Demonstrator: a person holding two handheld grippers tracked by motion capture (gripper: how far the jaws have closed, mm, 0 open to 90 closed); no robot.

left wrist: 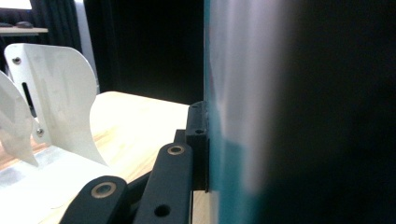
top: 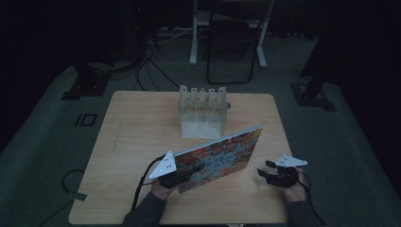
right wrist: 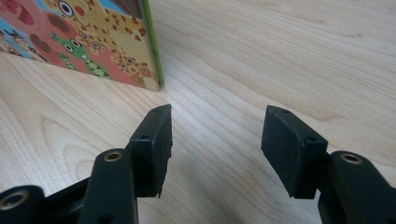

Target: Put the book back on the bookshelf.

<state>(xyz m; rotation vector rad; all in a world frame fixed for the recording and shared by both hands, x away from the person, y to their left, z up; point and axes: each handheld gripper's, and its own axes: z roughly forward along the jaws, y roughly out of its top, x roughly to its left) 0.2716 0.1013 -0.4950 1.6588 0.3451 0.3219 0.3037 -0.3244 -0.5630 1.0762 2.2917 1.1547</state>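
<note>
Your picture book (top: pixel 222 153) stands tilted on its edge at the near middle of the table (top: pixel 137 123), its lower left corner hidden behind your left gripper (top: pixel 176 176), which is clamped on it. In the left gripper view the far jaw is lost behind the blurred cover. Your right gripper (top: pixel 265 171) hangs parted and empty just beside the book. The white rack (top: pixel 202 111) behind is dim.

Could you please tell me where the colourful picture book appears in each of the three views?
High view: the picture book stands tilted at table centre, its left end in the left hand-held gripper.
Left gripper view: its blurred teal cover fills the right half.
Right gripper view: its corner sits top left.
Shared landmark: the wooden table.
</note>
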